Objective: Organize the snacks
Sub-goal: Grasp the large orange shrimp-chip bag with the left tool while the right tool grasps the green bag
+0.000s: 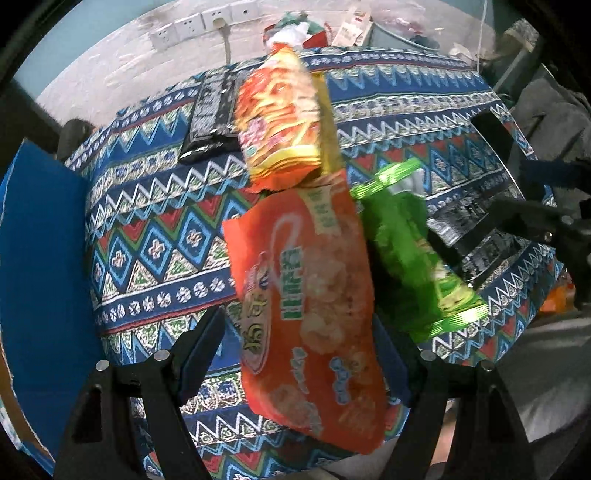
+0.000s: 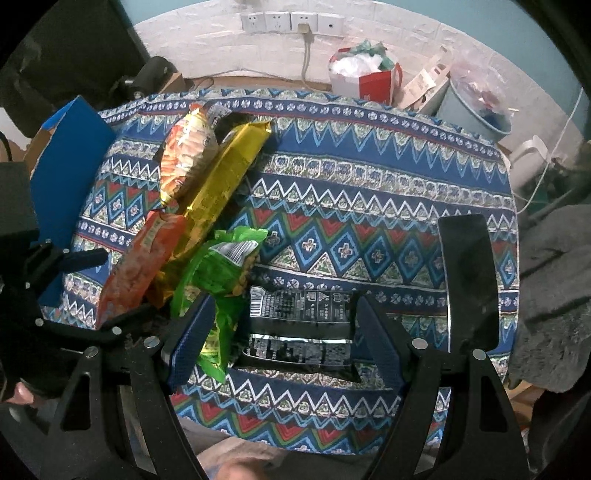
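Note:
Several snack bags lie in a loose heap on the patterned tablecloth (image 1: pixel 147 229). My left gripper (image 1: pixel 299 332) points down, open, with its fingers on either side of an orange bag (image 1: pixel 306 295) and the pads apart from it. Beside that bag are a green bag (image 1: pixel 413 254), an orange-yellow bag (image 1: pixel 277 110) and a yellow bag (image 2: pixel 225 173). My right gripper (image 2: pixel 284 306) is also open and straddles a black bag (image 2: pixel 299 325) without squeezing it. Another black bag (image 1: pixel 212 114) lies further back.
A blue box (image 2: pixel 70 166) stands at the table's left edge. A flat glossy black slab (image 2: pixel 469 280) lies on the right side of the cloth. Behind the table are a red-and-white bag (image 2: pixel 369 81), a pale bucket (image 2: pixel 476 107) and wall sockets (image 2: pixel 291 20).

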Tool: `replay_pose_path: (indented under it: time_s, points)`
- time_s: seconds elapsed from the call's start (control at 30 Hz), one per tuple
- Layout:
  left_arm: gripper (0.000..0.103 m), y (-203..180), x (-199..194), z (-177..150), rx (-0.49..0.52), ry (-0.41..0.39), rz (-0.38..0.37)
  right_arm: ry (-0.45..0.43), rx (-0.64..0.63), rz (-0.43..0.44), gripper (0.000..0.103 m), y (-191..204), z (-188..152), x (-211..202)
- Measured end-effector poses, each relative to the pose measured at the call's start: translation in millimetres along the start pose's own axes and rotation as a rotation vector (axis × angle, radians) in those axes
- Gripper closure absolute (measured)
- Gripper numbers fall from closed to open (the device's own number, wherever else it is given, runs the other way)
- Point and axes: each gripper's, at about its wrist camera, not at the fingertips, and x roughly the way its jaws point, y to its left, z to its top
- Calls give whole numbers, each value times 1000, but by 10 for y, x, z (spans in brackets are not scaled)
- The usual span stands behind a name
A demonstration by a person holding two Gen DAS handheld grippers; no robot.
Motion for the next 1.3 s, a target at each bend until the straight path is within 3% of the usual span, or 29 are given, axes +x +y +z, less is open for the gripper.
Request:
replay_pose_path:
  time_s: [0.37,0.43,0.53,0.6,0.67,0.83,1.07,1.1,1.23,1.3]
  points:
    - [21,370,-29,-60,-77,5,-82,41,-45,14,24,234,31,199]
    - [27,413,-31,-87,-76,0,-106,49,-51,21,24,284,37,230]
    - [46,466,-17,-108,-77,9,-139,62,-53,43,24,347,42,294]
    - [57,494,-5,-119,-72,12,-132,71,-55,50,24,388,45,337]
    - [63,523,30,-121,-69,17,-103,85,-58,57,24,433,49,399]
    - [67,705,114,-129,-110,28,-117,118,-53,76,24,509,60,563]
    - [69,803,95,-187,-89,26,-101,125,-72,27,24,588,114,773]
    - [70,806,84,-197,-83,24,-99,126,-83,14,25,620,114,806]
    - [71,727,89,-166,-81,13,-81,120,-126,-19,56,694,88,859]
    - [71,700,65,-170,-66,4,-50,106,-149,-50,65,732,52,849]
